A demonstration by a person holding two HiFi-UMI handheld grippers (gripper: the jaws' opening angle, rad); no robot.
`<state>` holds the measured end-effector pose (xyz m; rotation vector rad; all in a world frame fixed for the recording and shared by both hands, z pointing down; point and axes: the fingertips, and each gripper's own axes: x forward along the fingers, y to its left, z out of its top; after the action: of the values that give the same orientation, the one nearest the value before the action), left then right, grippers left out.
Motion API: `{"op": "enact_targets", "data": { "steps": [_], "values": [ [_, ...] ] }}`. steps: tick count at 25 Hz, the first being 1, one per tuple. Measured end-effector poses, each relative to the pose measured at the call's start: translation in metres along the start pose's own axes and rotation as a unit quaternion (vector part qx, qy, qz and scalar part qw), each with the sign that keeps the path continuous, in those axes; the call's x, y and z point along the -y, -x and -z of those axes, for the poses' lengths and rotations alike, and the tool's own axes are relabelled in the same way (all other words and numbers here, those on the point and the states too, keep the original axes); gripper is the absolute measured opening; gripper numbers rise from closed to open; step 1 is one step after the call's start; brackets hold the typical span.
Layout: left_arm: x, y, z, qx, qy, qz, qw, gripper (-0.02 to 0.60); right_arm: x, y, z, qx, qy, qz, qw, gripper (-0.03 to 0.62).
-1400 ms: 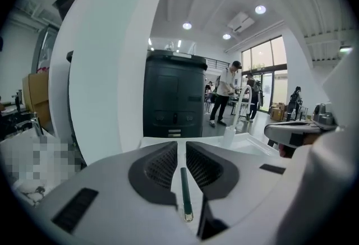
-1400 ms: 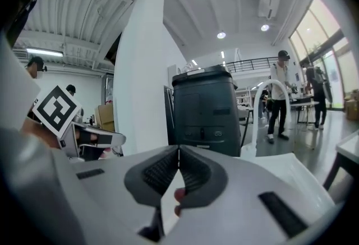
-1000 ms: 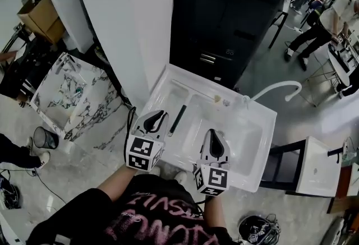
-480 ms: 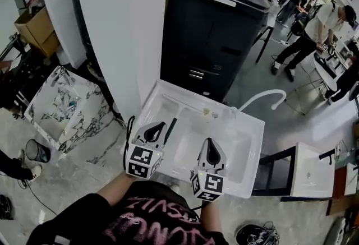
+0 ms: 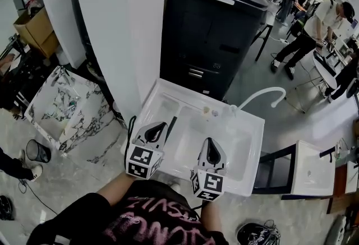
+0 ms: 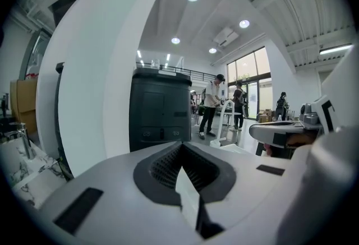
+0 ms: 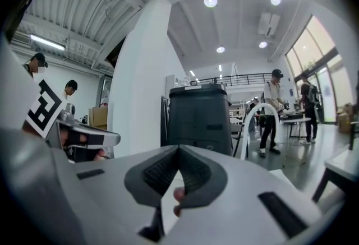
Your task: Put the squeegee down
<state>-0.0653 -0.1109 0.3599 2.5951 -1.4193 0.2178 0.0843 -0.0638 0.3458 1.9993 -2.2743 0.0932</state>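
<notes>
Slim black squeegee (image 5: 171, 122) lies in white moulded sink (image 5: 242, 138), just beside left tool (image 5: 161, 125). Right tool (image 5: 209, 141) is level alongside. Both tools' jaws are together, holding nothing.

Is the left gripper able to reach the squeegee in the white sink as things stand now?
Probably yes: the squeegee lies in the sink right beside the left gripper, with nothing between them. Its jaws are shut, though.

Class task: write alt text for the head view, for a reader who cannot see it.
Seen from above, a person holds the left gripper and right gripper, both shut and empty, over a white sink. A dark squeegee lies on the sink's left side, beside the left gripper. A black cabinet stands behind the sink.
</notes>
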Motion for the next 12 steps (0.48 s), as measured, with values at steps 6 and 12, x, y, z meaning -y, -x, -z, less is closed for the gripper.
{"op": "enact_targets", "data": {
  "steps": [6, 12],
  "values": [
    [-0.009, 0.0074, -0.0032, 0.014, -0.005, -0.014, 0.9998, 0.011, 0.0045, 0.0019, 0.0025, -0.003, 0.013, 0.007, 1.0, 0.02],
    [-0.0071, 0.0081, -0.0048, 0.019, -0.007, -0.017, 0.9997, 0.011, 0.0032, 0.0009, 0.0023, -0.003, 0.021, -0.001, 1.0, 0.02]
  ]
}}
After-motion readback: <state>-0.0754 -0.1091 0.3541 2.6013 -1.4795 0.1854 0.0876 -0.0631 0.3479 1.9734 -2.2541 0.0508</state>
